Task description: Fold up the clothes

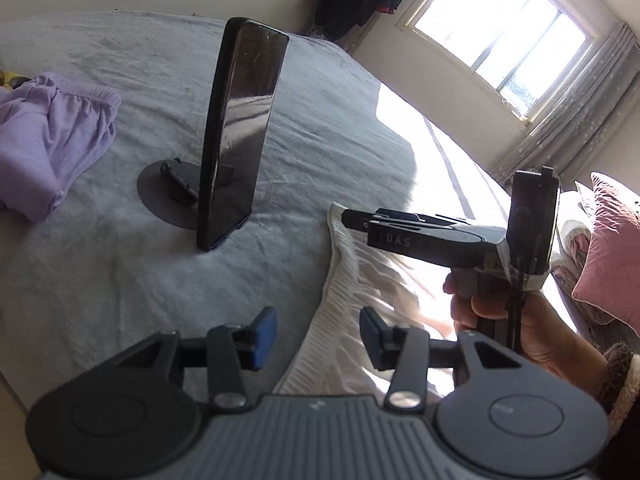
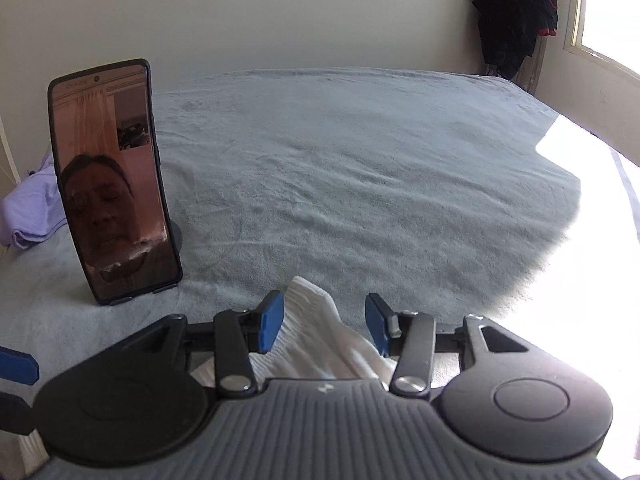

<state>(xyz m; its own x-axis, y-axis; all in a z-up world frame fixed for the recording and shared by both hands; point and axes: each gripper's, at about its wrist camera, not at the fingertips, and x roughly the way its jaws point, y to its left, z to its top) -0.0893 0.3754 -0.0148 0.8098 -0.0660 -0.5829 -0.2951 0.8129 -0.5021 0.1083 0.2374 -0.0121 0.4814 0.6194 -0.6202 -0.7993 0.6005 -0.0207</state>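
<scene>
- Here the left gripper [image 1: 318,338] hangs with its jaws spread wide and nothing between them; the white ribbed garment [image 1: 360,320] lies on the bed [image 1: 120,280] just under and ahead of the right-hand pad.
- The right gripper [image 2: 324,328] likewise has its jaws parted, holding nothing; a raised peak of the white garment sits right in the gap between the blue pads, touching neither as far as can be seen.
- The white garment looks rumpled rather than squared; whether it is partly folded cannot be told, since much of it is hidden under the tools and washed out by sun.
- A lavender garment [image 1: 48,140] lies bunched well to the left of the left jaws, beyond the phone [image 1: 240,132] on its round stand [image 1: 168,196].
- Risks, as a judgement: closing on the peak could pinch several layers at once, so a lift would drag the whole bundle instead of one edge.
- The phone stands just ahead and left of both jaws; a swept sleeve or swinging cloth could tip it.
- Glare at the right of the jaws hides the cloth's far hem, so a grasp there could miss.
</scene>
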